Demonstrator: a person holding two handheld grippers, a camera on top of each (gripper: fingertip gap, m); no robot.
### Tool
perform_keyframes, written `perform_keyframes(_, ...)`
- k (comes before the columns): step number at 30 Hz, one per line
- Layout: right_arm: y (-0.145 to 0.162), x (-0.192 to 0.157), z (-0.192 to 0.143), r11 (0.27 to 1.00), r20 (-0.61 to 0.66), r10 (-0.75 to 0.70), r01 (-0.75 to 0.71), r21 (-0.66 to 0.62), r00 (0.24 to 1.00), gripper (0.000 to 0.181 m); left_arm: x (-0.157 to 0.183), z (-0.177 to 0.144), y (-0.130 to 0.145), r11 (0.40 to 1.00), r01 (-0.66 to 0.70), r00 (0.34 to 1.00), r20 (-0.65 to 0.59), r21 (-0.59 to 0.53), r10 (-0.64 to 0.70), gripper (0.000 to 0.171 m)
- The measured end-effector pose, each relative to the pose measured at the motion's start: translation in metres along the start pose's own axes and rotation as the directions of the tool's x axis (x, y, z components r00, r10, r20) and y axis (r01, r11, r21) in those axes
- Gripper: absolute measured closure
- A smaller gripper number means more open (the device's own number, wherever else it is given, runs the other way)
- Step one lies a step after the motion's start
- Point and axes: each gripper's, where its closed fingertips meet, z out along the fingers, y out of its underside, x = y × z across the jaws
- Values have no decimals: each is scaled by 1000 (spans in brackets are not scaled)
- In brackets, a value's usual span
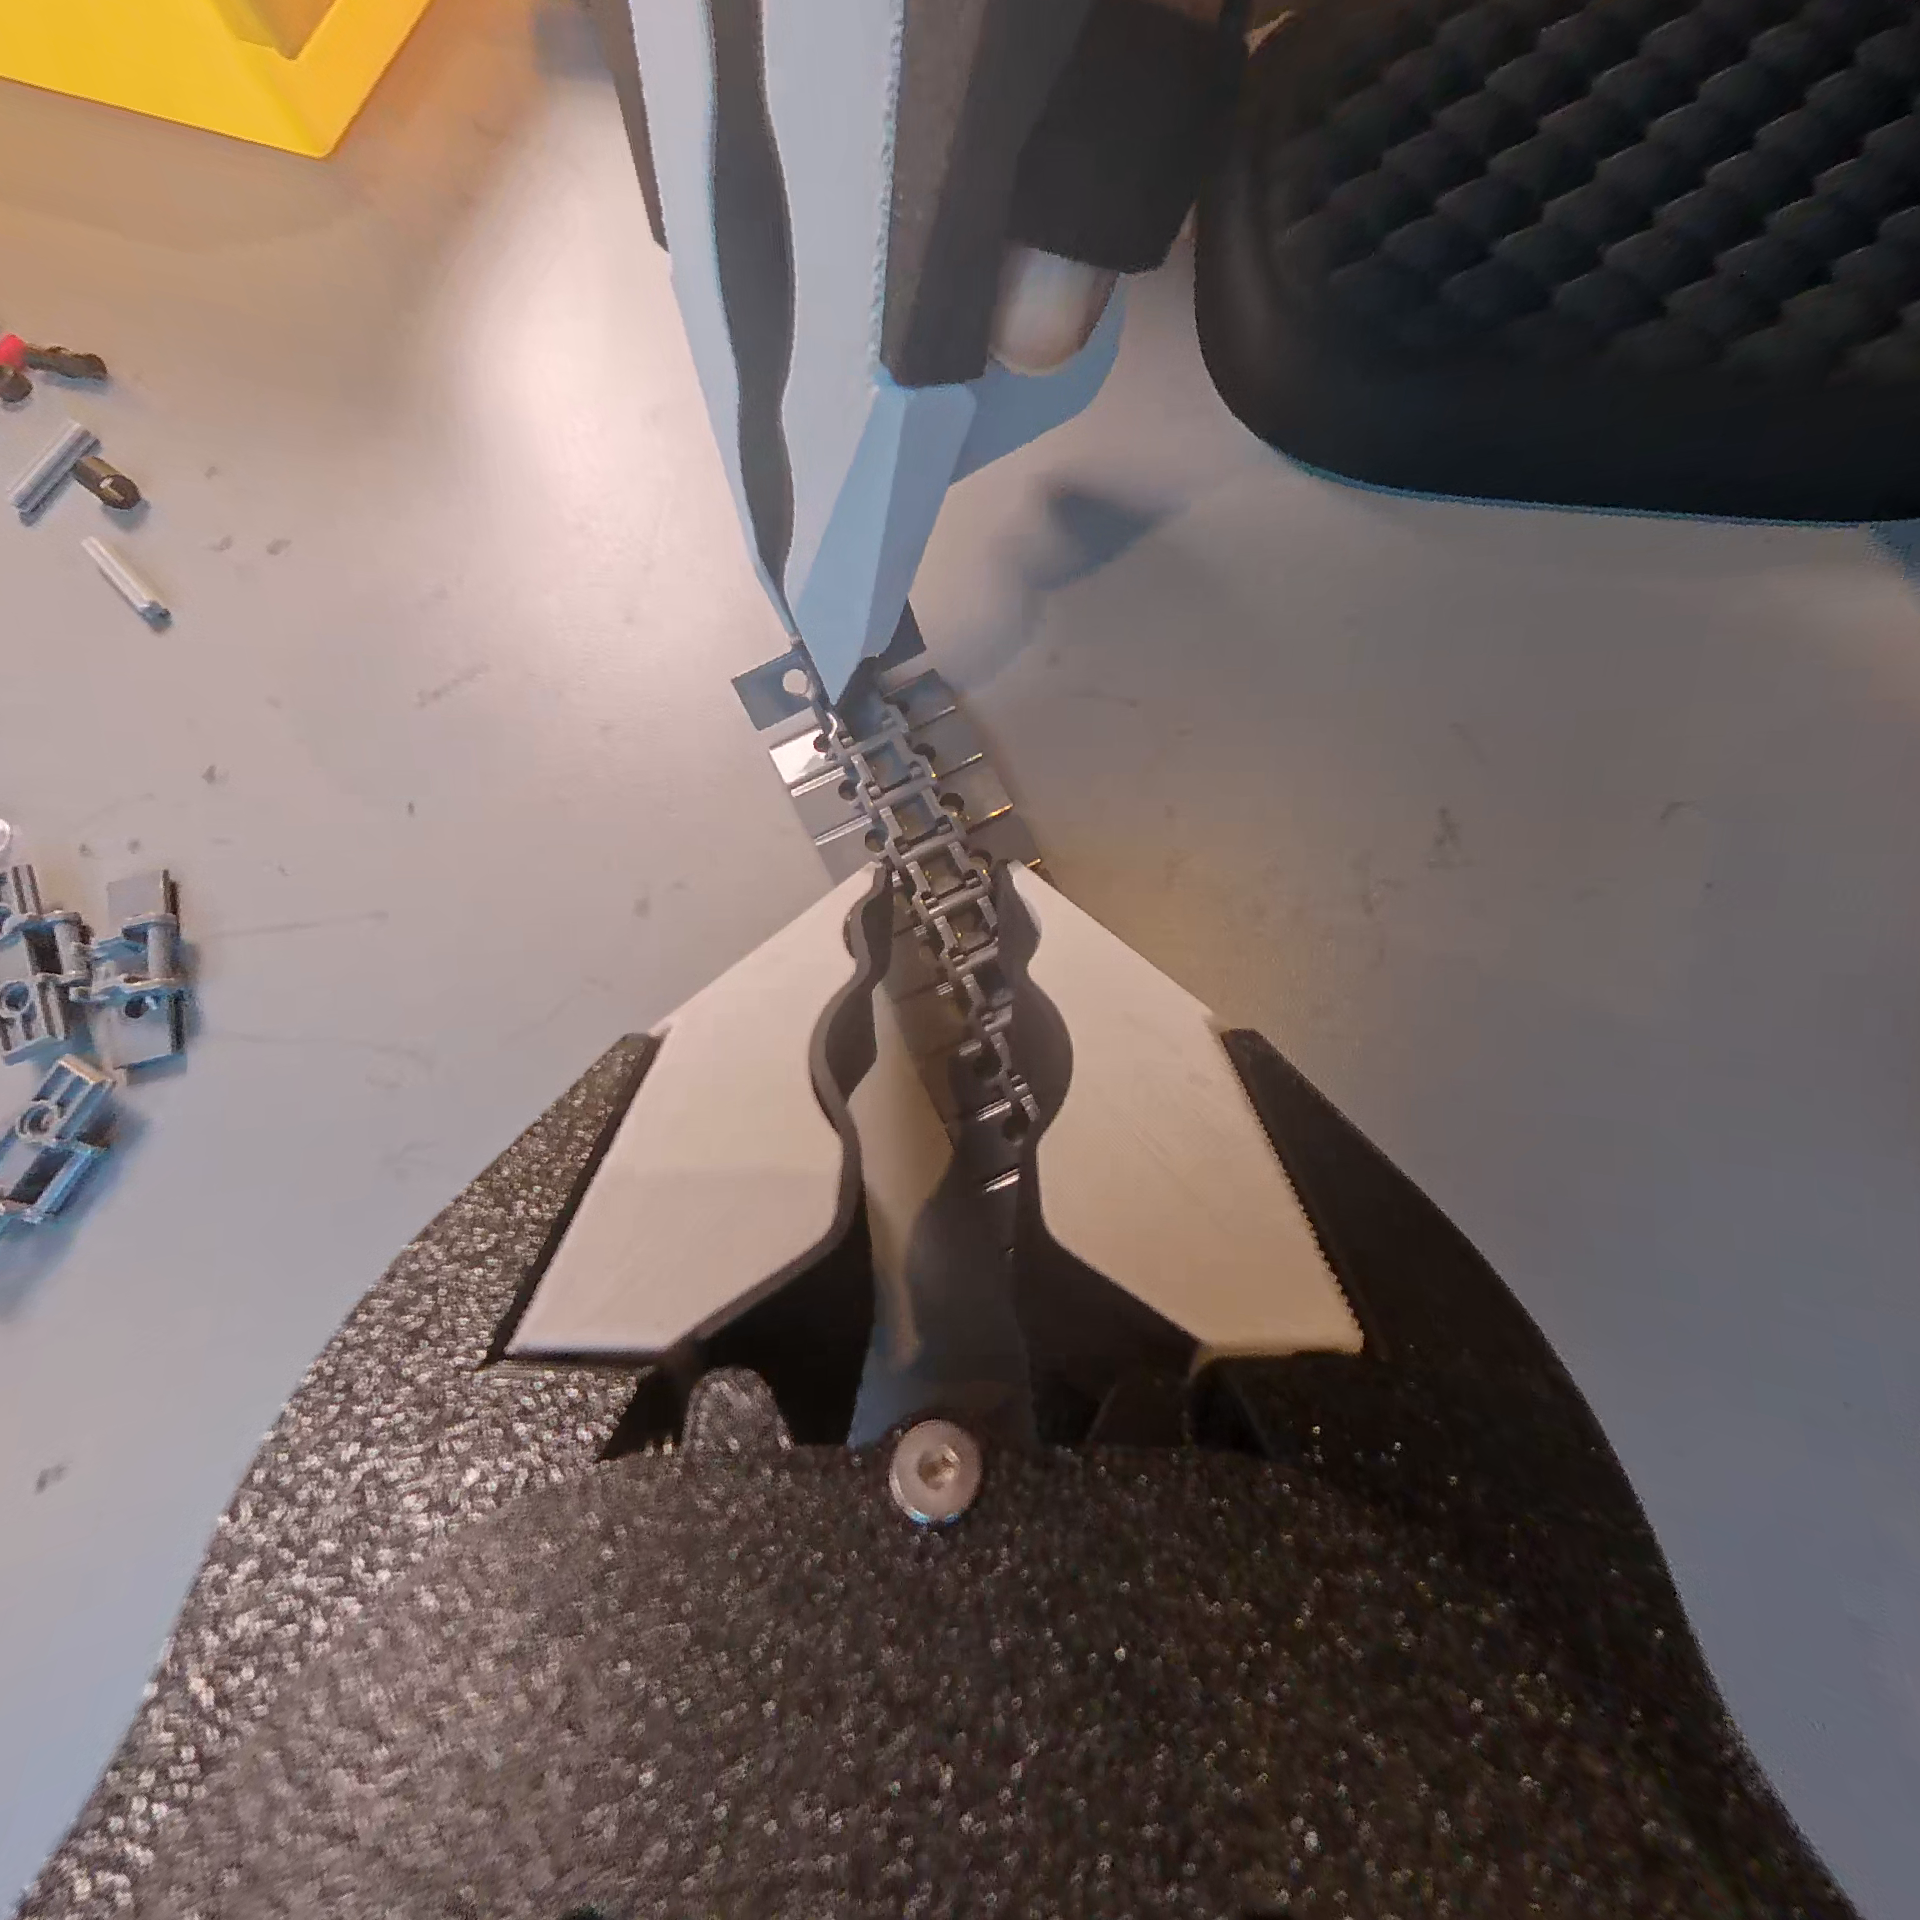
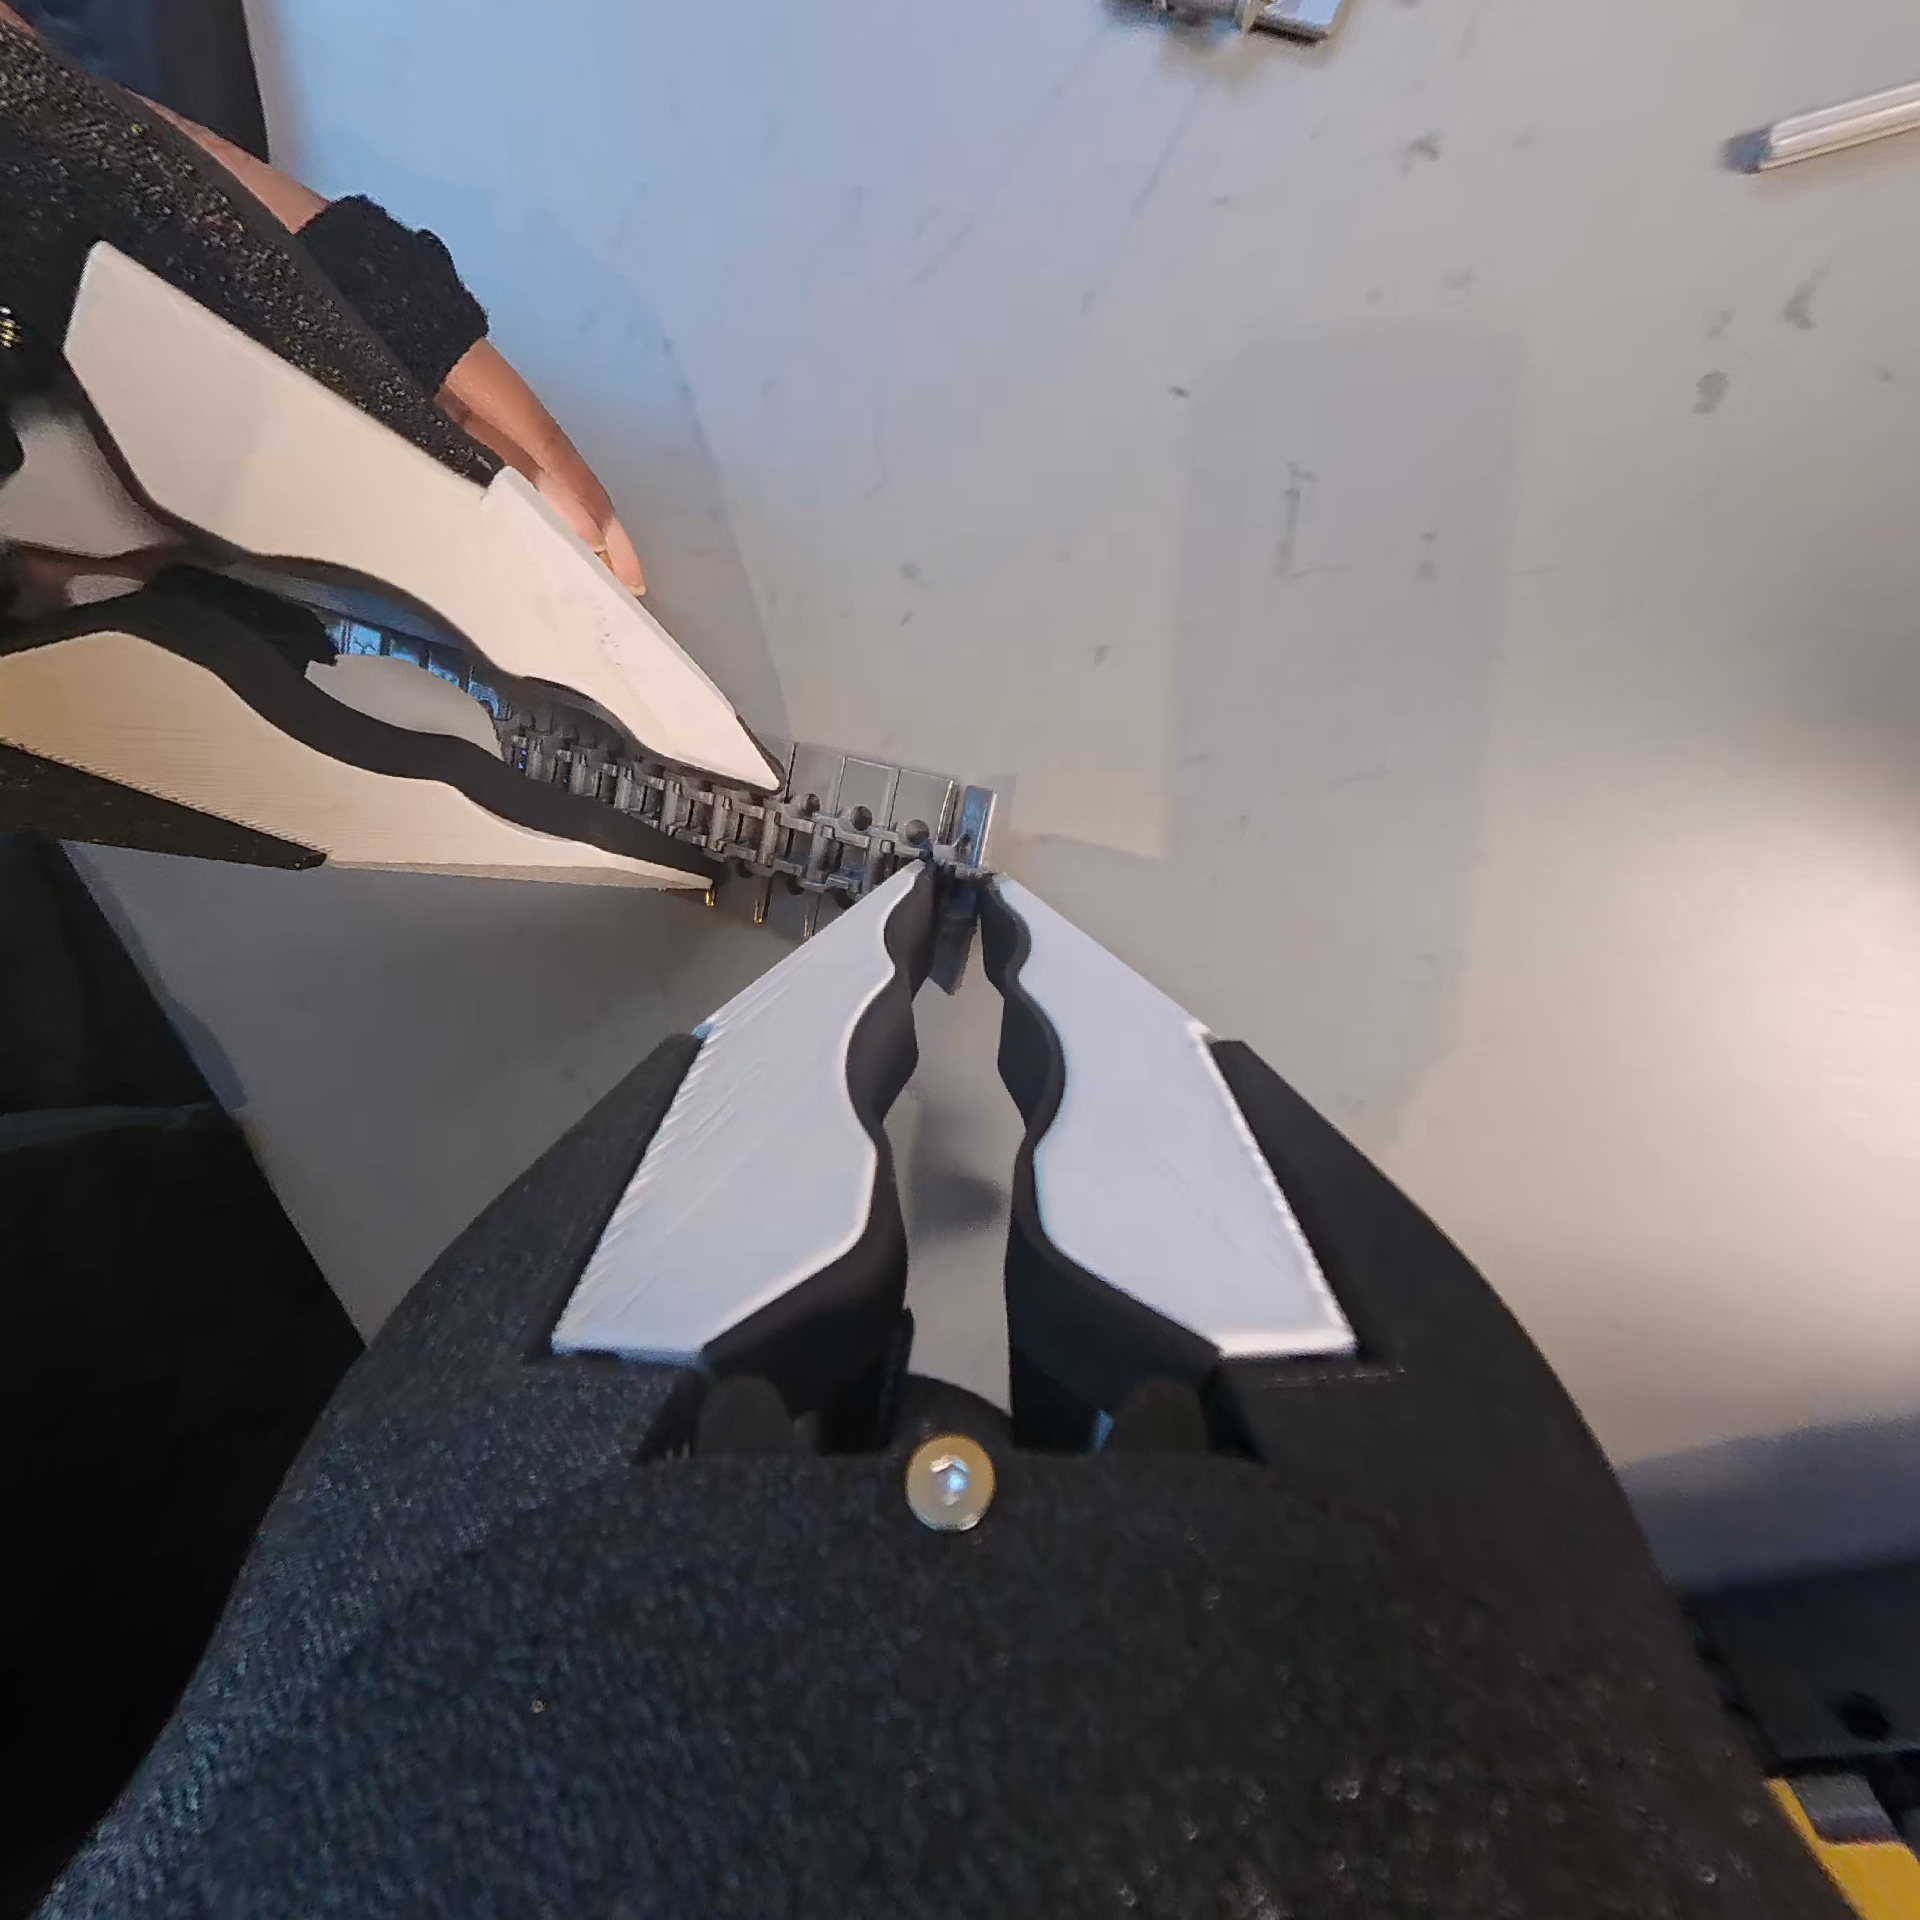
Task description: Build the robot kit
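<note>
Left gripper (image 1: 945,883), white-fingered on a black textured body, clamped along a grey plastic chain of linked tread plates (image 1: 909,800) — jaws nearly closed, links pinched between the wavy black pads. Chain stretched out over the pale grey tabletop (image 1: 1351,935), its far end met by the right gripper (image 2: 956,883). Jaws there drawn almost together at the tips, nipping the last small grey link plate (image 2: 975,821) at the chain's end. Scattered at the left of the left wrist view: loose grey link pieces (image 1: 94,977), thin grey rods (image 1: 125,577) and a yellow plastic bin (image 1: 208,62) at the top corner. Black mesh chair seat (image 1: 1579,239) at upper right, beyond the table edge.
</note>
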Motion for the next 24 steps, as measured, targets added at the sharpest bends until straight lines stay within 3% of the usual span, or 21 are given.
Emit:
perform_keyframes(2, -1, 2, -2, 1000, 22, 11, -11, 20, 1000, 168, 0, 0, 0, 1000, 1, 1000, -2, 0, -1, 153)
perform_keyframes(3, -6, 2, -6, 997, 58, 38, -42, 65, 998, 154, 0, -1, 0, 1000, 2, 1000, -4, 1, -2, 153)
perform_keyframes(5, -22, 1, -23, 976, 149, 94, -120, 182, 984, 143, 0, -1, 1, 1000, 3, 1000, -6, 2, -3, 153)
perform_keyframes(7, -25, 13, -35, 970, 70, 50, -66, 236, 996, 142, 0, -1, 1, 1000, 3, 1000, -9, 1, -3, 153)
perform_keyframes(10, -26, 1, -41, 955, 55, -28, 10, 297, 998, 143, 1, -2, 1, 1000, 6, 1000, -26, -1, -6, 153)
perform_keyframes(13, -24, -6, -39, 924, -47, -157, 163, 345, 987, 143, -3, -12, -5, 995, 89, 992, -98, 52, -83, 146)
perform_keyframes(15, -27, -12, -39, 884, -103, -215, 239, 401, 971, 145, -23, -28, -18, 976, 167, 983, -101, 141, -154, 146)
perform_keyframes(17, -29, -17, -39, 855, -120, -225, 255, 451, 967, 144, -59, -44, -20, 959, 201, 979, -6, 199, -204, 146)
perform_keyframes(20, -34, -24, -40, 814, -93, -217, 232, 532, 972, 144, -118, -55, 5, 962, 220, 948, 197, 163, -251, 143)
perform_keyframes(24, -36, -36, -39, 779, -39, -262, 235, 582, 964, 149, -155, -57, 28, 977, 191, 930, 302, 93, -211, 140)
